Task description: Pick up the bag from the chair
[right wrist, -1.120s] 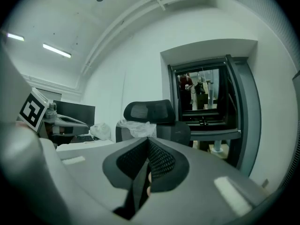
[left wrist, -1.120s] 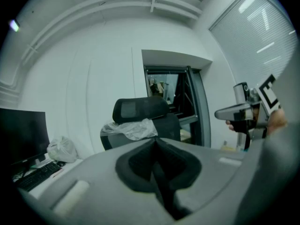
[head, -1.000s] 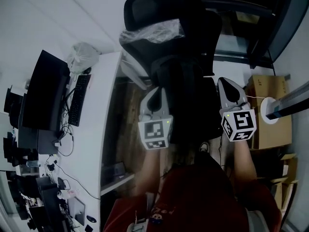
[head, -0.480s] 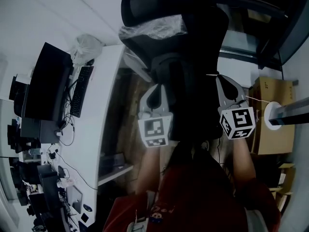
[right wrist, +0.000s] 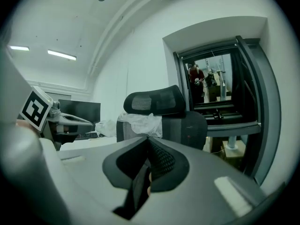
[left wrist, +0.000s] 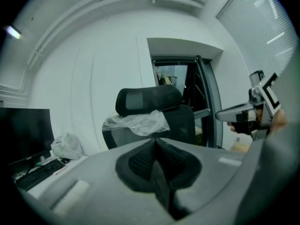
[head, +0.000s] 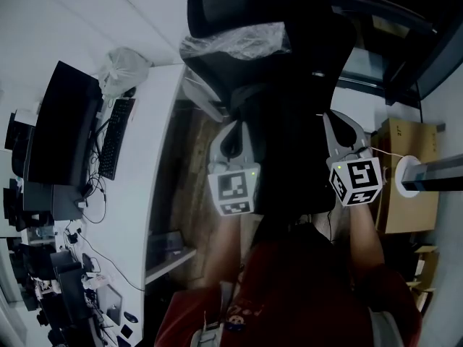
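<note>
Getting ready to reach for the bag (head: 235,42) on the chair (head: 304,71).
Holding left tool (head: 234,129) and right tool (head: 337,120) squeezed together, empty, aiming chairward beside the bench's (head: 155,157) far corner.

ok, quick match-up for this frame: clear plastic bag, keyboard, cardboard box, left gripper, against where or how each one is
Things:
1. clear plastic bag
2. keyboard
3. cardboard box
4. left gripper

Place or state:
A. jaws together, nothing between them
B. on the white desk, beside the monitor
C. draped over the chair back
D. right of the chair, by the right gripper

Pairs: 1-C, 2-B, 3-D, 4-A
</note>
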`<state>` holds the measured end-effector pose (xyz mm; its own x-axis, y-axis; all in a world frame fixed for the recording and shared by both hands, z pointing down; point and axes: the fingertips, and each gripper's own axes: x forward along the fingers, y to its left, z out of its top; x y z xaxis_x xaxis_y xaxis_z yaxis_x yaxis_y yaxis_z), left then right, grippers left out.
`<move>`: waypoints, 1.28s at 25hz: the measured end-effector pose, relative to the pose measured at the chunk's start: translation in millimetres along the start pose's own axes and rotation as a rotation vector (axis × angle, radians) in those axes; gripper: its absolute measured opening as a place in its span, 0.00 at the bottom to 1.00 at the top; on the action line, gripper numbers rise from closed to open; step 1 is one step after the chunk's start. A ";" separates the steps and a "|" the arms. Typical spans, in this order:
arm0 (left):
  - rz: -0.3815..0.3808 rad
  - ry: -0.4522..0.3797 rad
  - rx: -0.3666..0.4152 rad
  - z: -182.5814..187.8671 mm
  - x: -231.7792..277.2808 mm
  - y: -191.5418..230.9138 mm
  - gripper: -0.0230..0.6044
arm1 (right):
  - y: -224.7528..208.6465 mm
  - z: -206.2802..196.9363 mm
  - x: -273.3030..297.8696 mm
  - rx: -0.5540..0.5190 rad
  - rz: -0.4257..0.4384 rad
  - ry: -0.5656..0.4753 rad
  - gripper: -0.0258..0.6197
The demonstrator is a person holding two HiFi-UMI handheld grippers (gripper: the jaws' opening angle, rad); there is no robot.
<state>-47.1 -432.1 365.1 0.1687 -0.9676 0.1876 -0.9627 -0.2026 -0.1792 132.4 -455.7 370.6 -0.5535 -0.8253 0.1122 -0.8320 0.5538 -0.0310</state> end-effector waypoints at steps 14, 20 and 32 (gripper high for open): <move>-0.102 0.086 -0.022 -51.2 62.2 40.8 0.33 | 14.1 -36.1 80.0 -0.018 0.027 0.120 0.25; -0.143 0.126 -0.029 -75.6 87.8 48.3 0.46 | 13.8 -59.1 105.6 -0.019 0.050 0.188 0.36; -0.253 0.189 -0.043 -115.6 133.8 46.9 0.61 | 7.1 -107.4 149.4 0.002 0.066 0.297 0.49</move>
<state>-94.1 -553.7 493.4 0.3653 -0.8414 0.3983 -0.9040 -0.4227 -0.0639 47.8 -563.2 493.8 -0.5722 -0.7186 0.3952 -0.7946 0.6050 -0.0503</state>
